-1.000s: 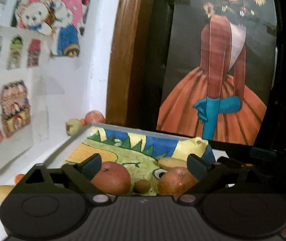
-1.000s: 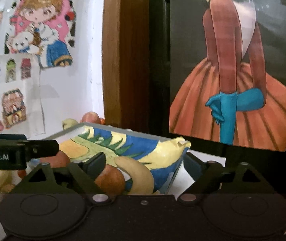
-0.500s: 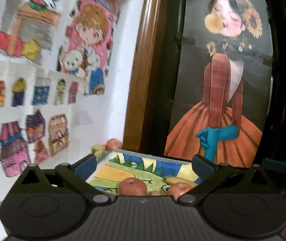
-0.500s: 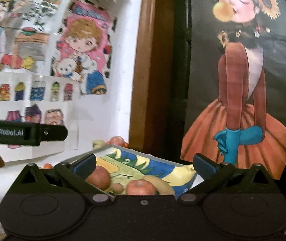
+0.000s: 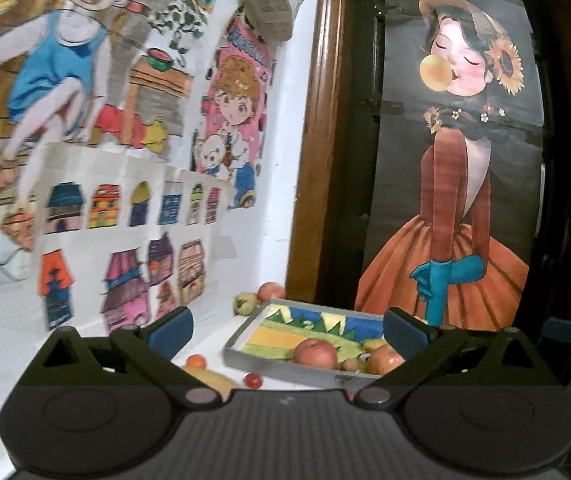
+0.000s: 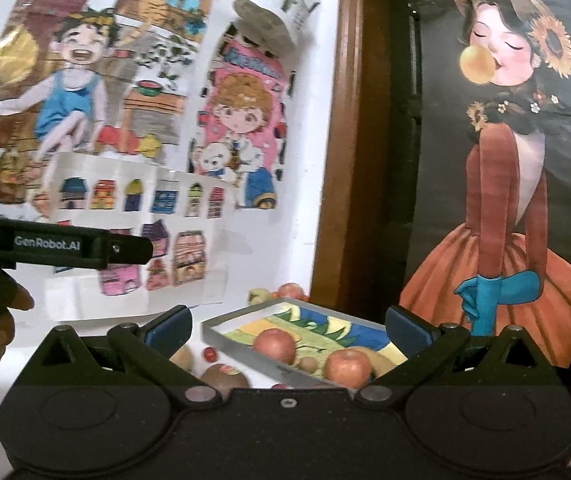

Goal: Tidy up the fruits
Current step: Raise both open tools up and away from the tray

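Both grippers, left point(image 5: 287, 330) and right point(image 6: 287, 328), hover with jaws spread and empty above the tray point(image 6: 245, 342) already holding apples point(image 6: 274, 345), so fetching a loose fruit point(image 6: 210, 354) beside it likely comes next, needing a descent.

Both views are lit unevenly: the white wall point(image 5: 281, 184) is brightly washed, while the dark poster point(image 6: 501, 184) side is left dim. Strong fisheye bending is seen at the edges, with black vignetted corners. Slight blur is noticed on the left-side drawings point(image 5: 45, 80).
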